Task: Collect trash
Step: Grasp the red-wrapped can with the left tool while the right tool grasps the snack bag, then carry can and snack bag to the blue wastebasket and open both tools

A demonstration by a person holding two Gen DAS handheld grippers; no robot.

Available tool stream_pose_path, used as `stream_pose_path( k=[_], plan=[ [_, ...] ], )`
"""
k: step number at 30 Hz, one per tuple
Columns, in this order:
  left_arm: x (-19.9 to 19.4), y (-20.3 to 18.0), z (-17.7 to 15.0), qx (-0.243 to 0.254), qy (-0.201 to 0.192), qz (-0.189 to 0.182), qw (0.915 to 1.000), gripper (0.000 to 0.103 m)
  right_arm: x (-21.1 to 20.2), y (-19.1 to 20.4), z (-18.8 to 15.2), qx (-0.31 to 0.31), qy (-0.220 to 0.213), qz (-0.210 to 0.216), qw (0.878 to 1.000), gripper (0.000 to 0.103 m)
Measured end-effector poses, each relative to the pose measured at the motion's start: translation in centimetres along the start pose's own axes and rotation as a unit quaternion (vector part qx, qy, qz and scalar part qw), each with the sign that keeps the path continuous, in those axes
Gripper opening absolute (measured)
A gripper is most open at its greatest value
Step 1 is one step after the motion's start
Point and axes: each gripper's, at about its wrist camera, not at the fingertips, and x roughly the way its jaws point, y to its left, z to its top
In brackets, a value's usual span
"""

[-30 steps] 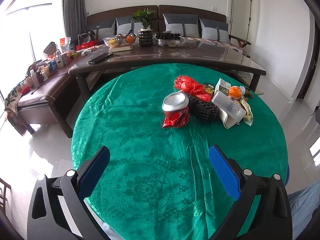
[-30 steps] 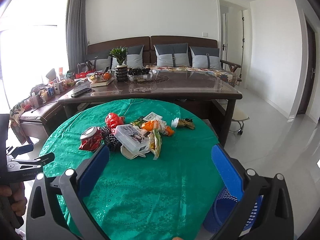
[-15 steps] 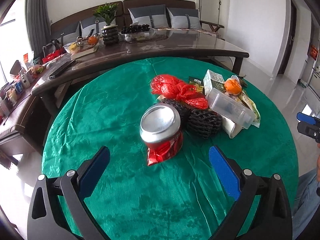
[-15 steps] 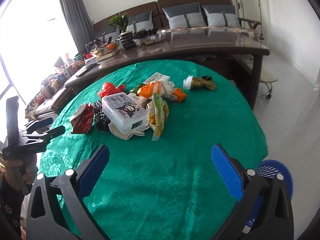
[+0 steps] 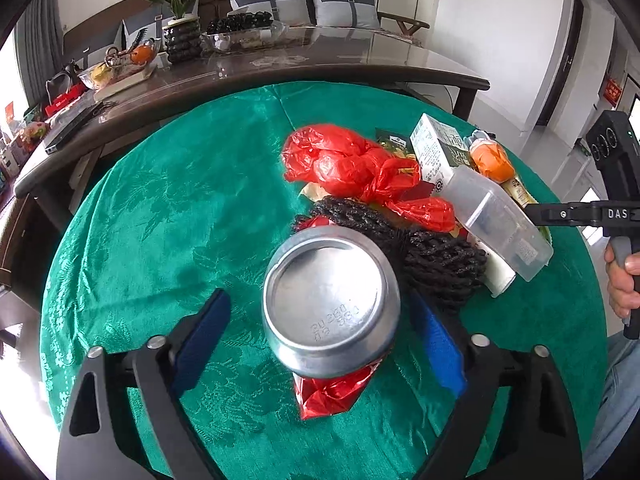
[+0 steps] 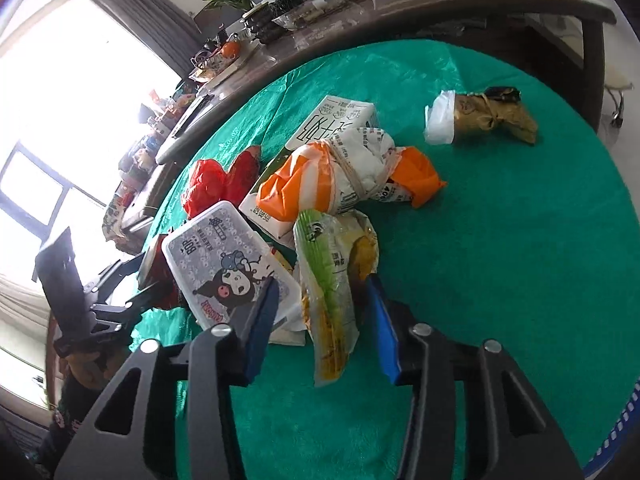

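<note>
A crushed red drink can (image 5: 332, 308) stands silver base up on the green round table (image 5: 160, 220). My left gripper (image 5: 318, 296) straddles the can, its jaws closing, with a gap still showing on the left side. Behind the can lie black foam netting (image 5: 432, 256), a red plastic bag (image 5: 352, 164), a clear plastic box (image 5: 496, 220) and a milk carton (image 5: 436, 148). My right gripper (image 6: 322, 282) is shut on a green and yellow snack wrapper (image 6: 328, 300) lying beside the cartoon-printed box (image 6: 224, 264).
An orange and white bag (image 6: 340, 184) and a brown wrapped packet (image 6: 492, 120) lie farther out on the cloth. A long dark table (image 5: 280, 68) with bowls and a plant borders the far side. A blue basket (image 6: 624, 440) shows past the table's edge.
Both grippers have dropped and moved in on the pile. The left now has the can between its fingers. The right's jaws have gone from wide to narrow around the snack wrapper.
</note>
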Motion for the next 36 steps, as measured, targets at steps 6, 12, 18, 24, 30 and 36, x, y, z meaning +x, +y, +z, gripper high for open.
stream_pose_path(
  k=[6,12,18,24,30,36],
  plan=[
    [-0.4,-0.2,-0.7,-0.011,0.005,-0.024,0.9996,0.057,-3.5,0.9,-2.0,-0.025,-0.001,-0.017,1.0,0.012],
    [-4.2,-2.1,-3.5,-0.014,0.008,-0.024,0.9996,0.057,-7.1,2.0,-6.2,-0.022,0.017,0.019,0.999,0.012],
    [-6.1,-5.3,-7.0,-0.001,0.013,-0.019,0.9997,0.058,-7.7,1.0,-9.8,-0.024,0.028,-0.03,0.999,0.014],
    [-6.5,-7.0,-8.6,0.018,0.0,0.001,0.9998,0.076,-7.9,1.4,-10.7,-0.054,0.015,-0.074,0.996,0.066],
    [-8.2,-6.3,-9.0,0.005,-0.024,-0.014,0.9996,0.087,-6.0,4.4,-11.8,-0.142,0.033,-0.097,0.985,0.083],
    [-7.5,-6.1,-8.1,0.008,-0.016,-0.005,0.9998,0.087,-4.2,5.3,-11.1,-0.173,0.039,-0.121,0.977,0.083]
  ],
)
